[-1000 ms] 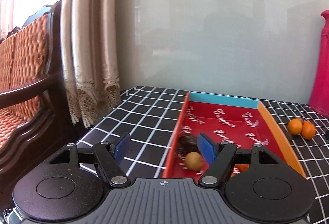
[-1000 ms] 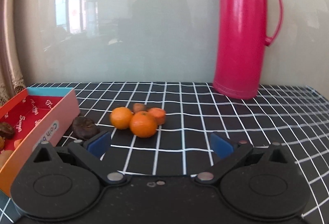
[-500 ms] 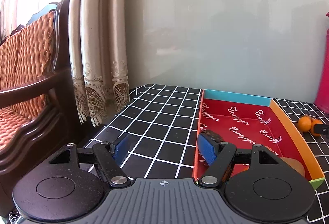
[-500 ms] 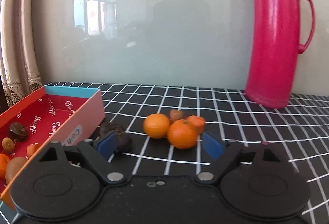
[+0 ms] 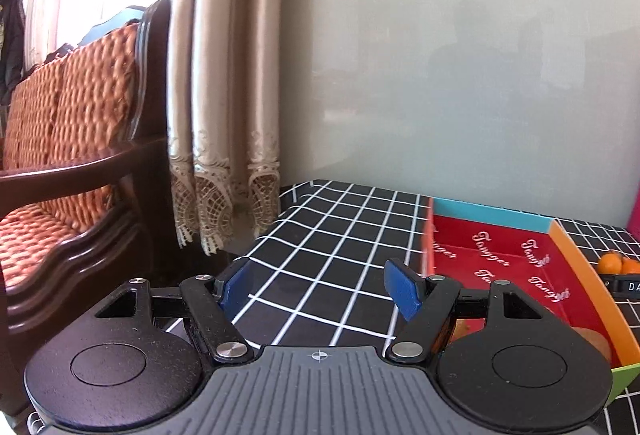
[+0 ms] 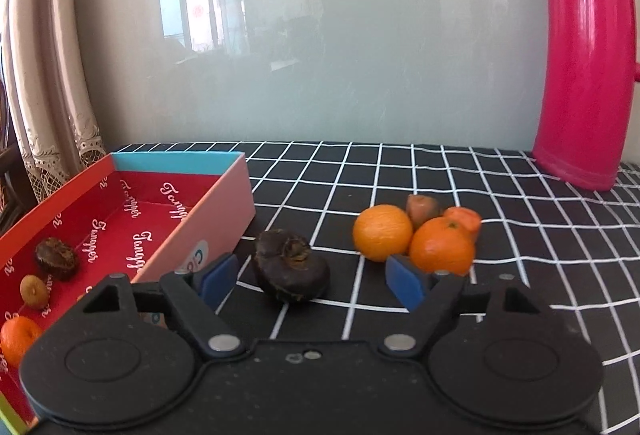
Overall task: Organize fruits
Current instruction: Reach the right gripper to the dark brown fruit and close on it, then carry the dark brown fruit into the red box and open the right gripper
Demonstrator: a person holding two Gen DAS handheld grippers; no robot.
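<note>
A wrinkled dark fruit (image 6: 292,267) lies on the checked tablecloth beside the box's pink wall (image 6: 216,211). My right gripper (image 6: 311,277) is open around it, with a blue pad on each side and neither touching. Two oranges (image 6: 382,233) (image 6: 442,251) sit just right of it, with a brownish fruit (image 6: 422,209) and a reddish one (image 6: 464,219) behind them. Inside the red box lie a dark fruit (image 6: 56,258), a small tan fruit (image 6: 34,290) and an orange (image 6: 18,335). My left gripper (image 5: 318,283) is open and empty over bare cloth, left of the box (image 5: 580,275).
A tall pink thermos (image 6: 584,55) stands at the back right against the glossy wall. A lace-edged curtain (image 5: 224,115) hangs by the table's left edge, and beyond it stands a wooden chair with woven orange cushions (image 5: 72,155).
My right gripper's jaws have narrowed and it has swung left, so the dark fruit now lies between its pads. My left gripper has shifted left, away from the box.
</note>
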